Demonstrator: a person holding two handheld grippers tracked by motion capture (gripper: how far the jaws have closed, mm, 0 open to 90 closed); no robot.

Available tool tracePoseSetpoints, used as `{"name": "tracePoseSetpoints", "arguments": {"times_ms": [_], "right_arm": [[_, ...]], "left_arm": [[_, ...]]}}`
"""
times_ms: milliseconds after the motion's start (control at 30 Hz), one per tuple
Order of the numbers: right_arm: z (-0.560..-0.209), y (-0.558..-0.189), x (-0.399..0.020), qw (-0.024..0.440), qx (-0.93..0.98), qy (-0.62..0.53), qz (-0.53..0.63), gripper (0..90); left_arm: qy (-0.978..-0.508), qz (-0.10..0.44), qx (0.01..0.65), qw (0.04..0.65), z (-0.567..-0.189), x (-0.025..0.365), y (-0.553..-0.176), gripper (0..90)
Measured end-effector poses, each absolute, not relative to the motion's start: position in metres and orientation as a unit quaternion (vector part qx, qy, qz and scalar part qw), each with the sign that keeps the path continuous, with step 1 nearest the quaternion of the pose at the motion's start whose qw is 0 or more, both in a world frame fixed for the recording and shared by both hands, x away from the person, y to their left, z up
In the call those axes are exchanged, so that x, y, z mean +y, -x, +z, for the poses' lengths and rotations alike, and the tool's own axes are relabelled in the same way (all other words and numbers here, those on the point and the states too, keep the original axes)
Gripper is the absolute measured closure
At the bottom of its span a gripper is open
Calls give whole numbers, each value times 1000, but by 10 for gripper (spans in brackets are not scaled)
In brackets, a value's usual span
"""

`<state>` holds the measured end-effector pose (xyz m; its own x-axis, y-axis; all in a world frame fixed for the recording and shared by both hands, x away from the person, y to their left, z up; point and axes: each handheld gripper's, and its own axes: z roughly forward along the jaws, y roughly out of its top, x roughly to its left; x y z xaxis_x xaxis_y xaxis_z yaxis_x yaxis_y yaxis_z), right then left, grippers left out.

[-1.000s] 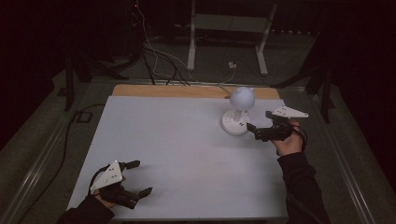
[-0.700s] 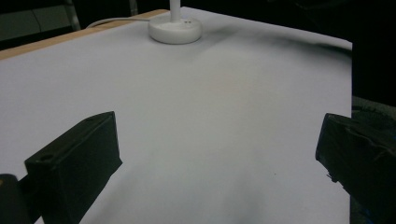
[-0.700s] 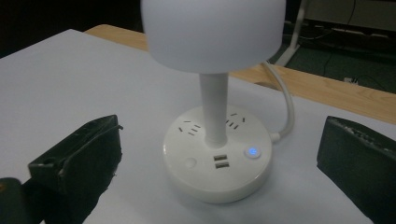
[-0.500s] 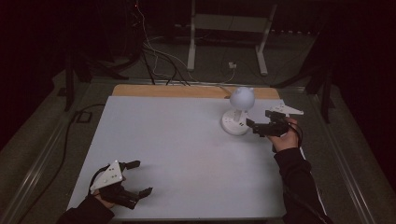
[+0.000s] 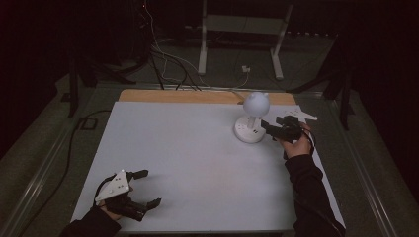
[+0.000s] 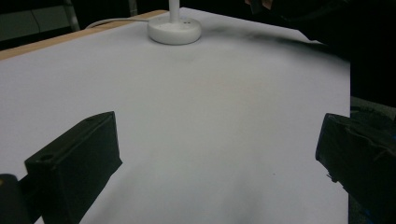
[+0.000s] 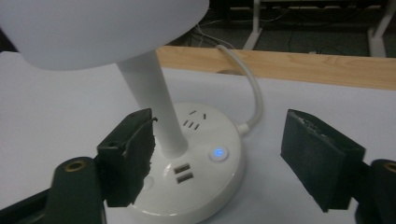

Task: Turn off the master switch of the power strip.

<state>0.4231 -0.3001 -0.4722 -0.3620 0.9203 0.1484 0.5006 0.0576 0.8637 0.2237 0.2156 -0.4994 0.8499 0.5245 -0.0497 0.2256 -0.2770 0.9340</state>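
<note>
White covers most of the table (image 5: pixel 197 163), with a strip of bare wood along its far edge. On it I count one lamp and two grippers, one in each of the person's hands.

At the near left corner the left gripper (image 5: pixel 143 188) rests low over the table, its grey plate on top. Its fingers (image 6: pixel 79 163) are spread wide and hold nothing; bare white surface lies between them, and the lamp's base (image 6: pixel 174 31) sits well apart, far across the table.

Toward the far right stands the lamp (image 5: pixel 253 118): a round white shade on a slim stem, rising from a round base with sockets, two USB ports and a small blue-lit button (image 7: pixel 217 152). A white cord (image 7: pixel 250 88) runs from the base back over the wooden edge.

Just right of it, the right gripper (image 5: pixel 269 129) points at the base. Its fingers (image 7: pixel 128 154) are also wide open, gripping nothing; one sits over the base's rim just beside the stem (image 7: pixel 156 105), the other well clear over the table.

Compared with a second ago, the right gripper has edged in toward the lamp's base, while the left gripper has stayed where it was.
</note>
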Motion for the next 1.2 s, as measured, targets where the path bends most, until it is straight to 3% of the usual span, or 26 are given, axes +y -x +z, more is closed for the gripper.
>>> {"name": "tracePoseSetpoints", "arguments": {"times_ms": [300, 633, 967, 1133, 1200], "right_arm": [[-479, -429, -296, 248, 685, -529, 436, 530], [-490, -439, -294, 240, 686, -543, 421, 691], [-502, -443, -293, 223, 680, -546, 435, 761], [-506, -444, -291, 228, 677, -555, 426, 888], [-508, -445, -292, 223, 675, -559, 427, 900]], "left_arm": [[-786, 138, 239, 554, -499, 216, -224, 4], [-788, 136, 238, 551, -500, 216, -224, 4], [-788, 136, 237, 551, -500, 216, -224, 4], [-789, 136, 237, 551, -500, 216, -224, 4], [-789, 139, 237, 550, -500, 216, -224, 4]]}}
